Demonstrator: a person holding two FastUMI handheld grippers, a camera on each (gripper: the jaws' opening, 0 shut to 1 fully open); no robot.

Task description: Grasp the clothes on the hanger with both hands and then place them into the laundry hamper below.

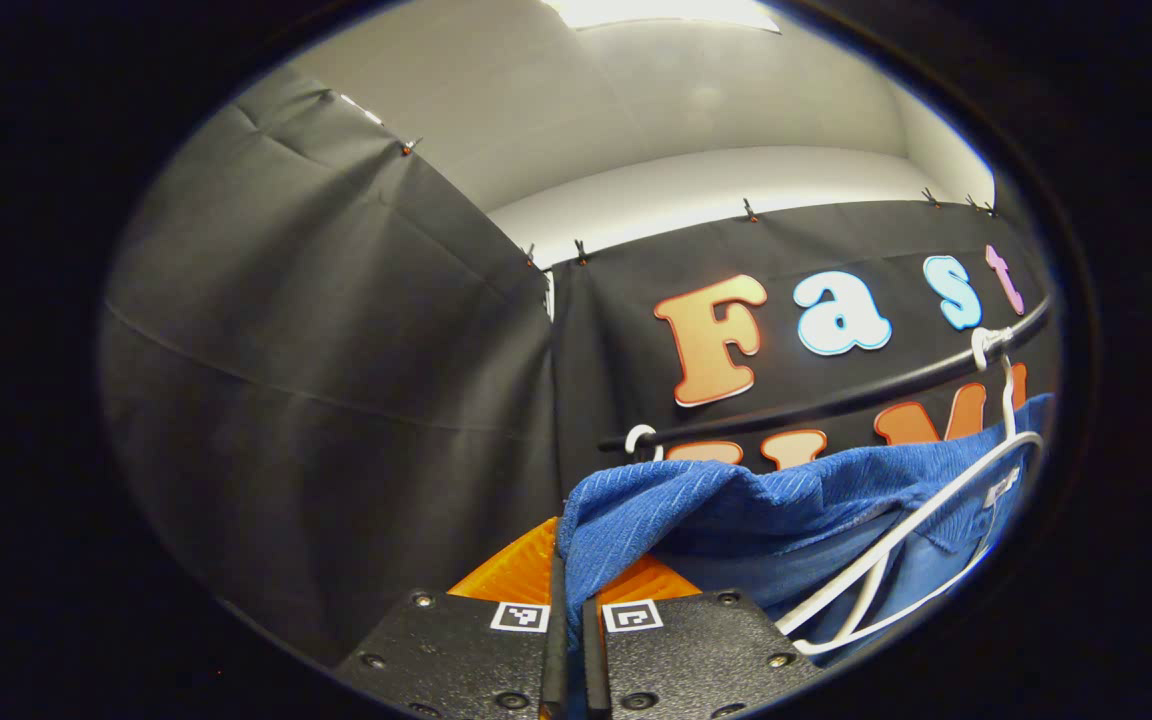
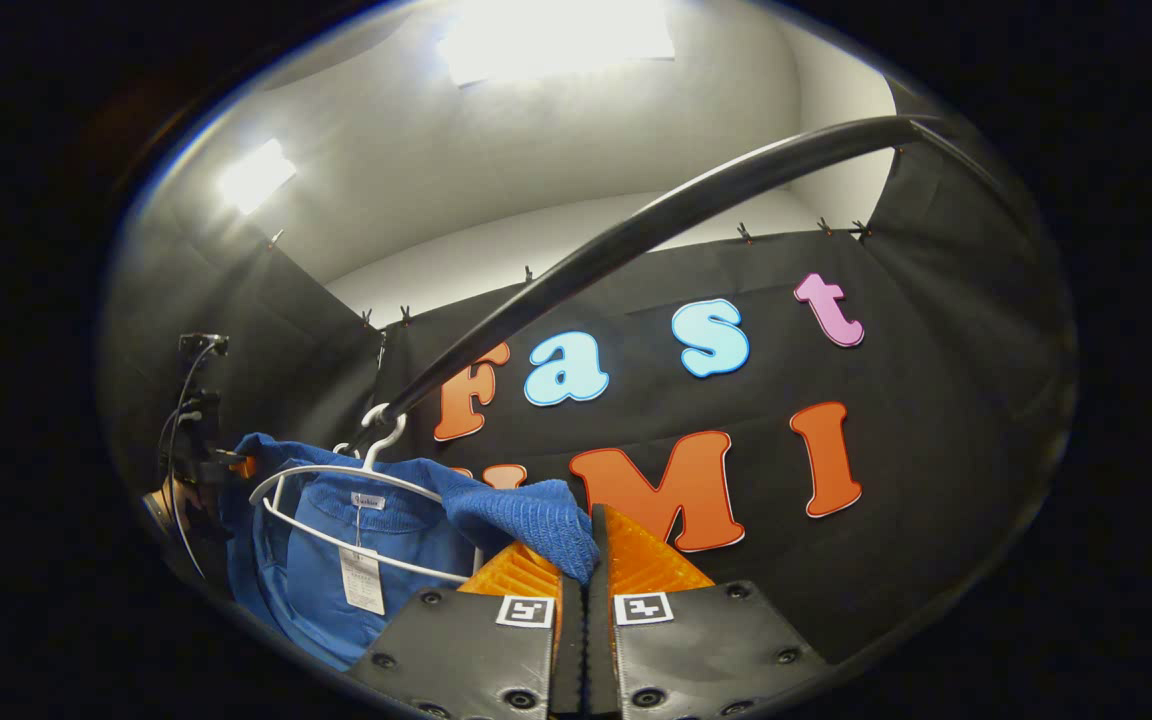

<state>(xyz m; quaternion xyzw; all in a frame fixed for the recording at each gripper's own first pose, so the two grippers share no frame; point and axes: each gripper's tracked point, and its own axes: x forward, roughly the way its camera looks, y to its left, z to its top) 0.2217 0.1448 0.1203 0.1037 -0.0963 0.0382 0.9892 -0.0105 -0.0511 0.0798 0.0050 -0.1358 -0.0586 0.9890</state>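
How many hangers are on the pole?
2: the white hanger holding the blue top, and a second hook farther along the pole; its body is hidden.

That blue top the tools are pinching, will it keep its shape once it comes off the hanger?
Probably not. The blue top already folds and sags between the left tool and the white hanger, so it looks floppy. Its ribbed knit at the right tool suggests decent grip, and likely little weight.
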